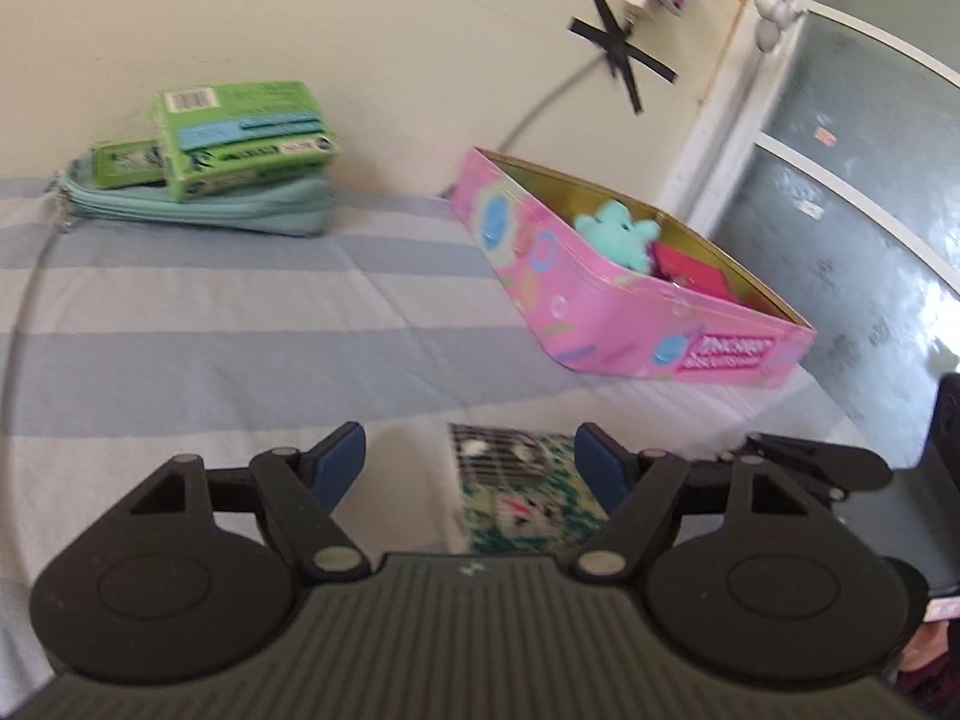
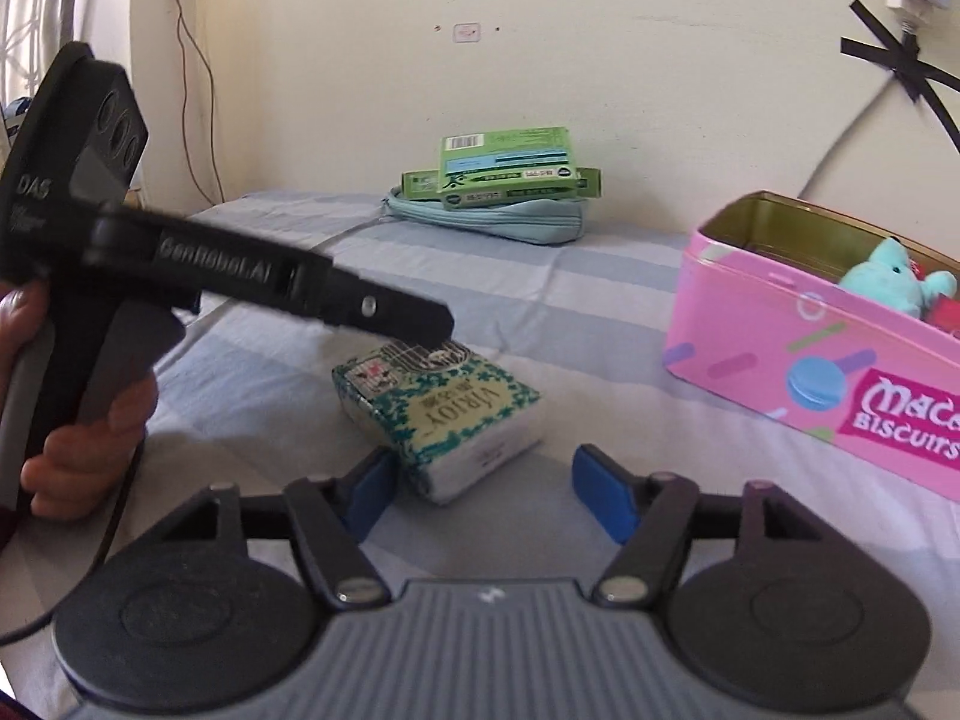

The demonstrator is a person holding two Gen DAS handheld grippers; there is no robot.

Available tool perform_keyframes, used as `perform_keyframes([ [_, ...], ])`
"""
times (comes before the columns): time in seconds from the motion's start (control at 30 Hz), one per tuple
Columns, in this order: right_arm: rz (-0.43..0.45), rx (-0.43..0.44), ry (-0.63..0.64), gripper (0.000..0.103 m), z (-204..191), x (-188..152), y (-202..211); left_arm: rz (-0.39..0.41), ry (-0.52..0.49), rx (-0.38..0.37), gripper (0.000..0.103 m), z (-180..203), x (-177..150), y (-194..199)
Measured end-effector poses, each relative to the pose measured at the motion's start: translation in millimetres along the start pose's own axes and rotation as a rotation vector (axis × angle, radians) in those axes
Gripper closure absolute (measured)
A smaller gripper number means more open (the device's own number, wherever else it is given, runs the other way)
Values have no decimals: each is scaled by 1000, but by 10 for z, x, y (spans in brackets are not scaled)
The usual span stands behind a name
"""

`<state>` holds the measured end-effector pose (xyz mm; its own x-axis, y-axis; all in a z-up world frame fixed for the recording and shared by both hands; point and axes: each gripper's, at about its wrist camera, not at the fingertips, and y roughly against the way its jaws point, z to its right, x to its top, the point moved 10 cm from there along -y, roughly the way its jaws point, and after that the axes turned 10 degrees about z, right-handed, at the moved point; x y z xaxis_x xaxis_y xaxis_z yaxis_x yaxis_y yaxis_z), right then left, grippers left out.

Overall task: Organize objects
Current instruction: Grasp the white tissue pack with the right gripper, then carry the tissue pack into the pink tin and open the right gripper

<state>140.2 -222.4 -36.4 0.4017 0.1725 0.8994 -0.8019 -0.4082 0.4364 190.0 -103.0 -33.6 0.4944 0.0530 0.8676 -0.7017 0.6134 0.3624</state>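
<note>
Two hand-held grippers close in on a green-and-white tissue pack (image 2: 441, 414) lying on a striped bed sheet (image 1: 210, 324), low and centre in both wrist views. The left gripper (image 1: 471, 462) hovers with its blue-padded jaws apart, the pack between them but not visibly pressed — the right gripper (image 2: 483, 483) likewise stands open, one pad just beside the pack's corner. A pink biscuit tin (image 1: 606, 306) at right holds a teal plush toy (image 1: 615, 231). At the wall, upper left, green boxes (image 1: 240, 132) sit stacked on a blue pouch (image 1: 204, 207).
</note>
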Motion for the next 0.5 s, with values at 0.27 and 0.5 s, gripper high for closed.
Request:
perform_keyframes([
  [0.27,-2,-7,25,49,21,-16,50,-58,-82,-46,37,438,-189,-143],
  [0.5,8,-81,-27,51,405,-165,333,-94,-136,-110,37,956,-301,-345],
])
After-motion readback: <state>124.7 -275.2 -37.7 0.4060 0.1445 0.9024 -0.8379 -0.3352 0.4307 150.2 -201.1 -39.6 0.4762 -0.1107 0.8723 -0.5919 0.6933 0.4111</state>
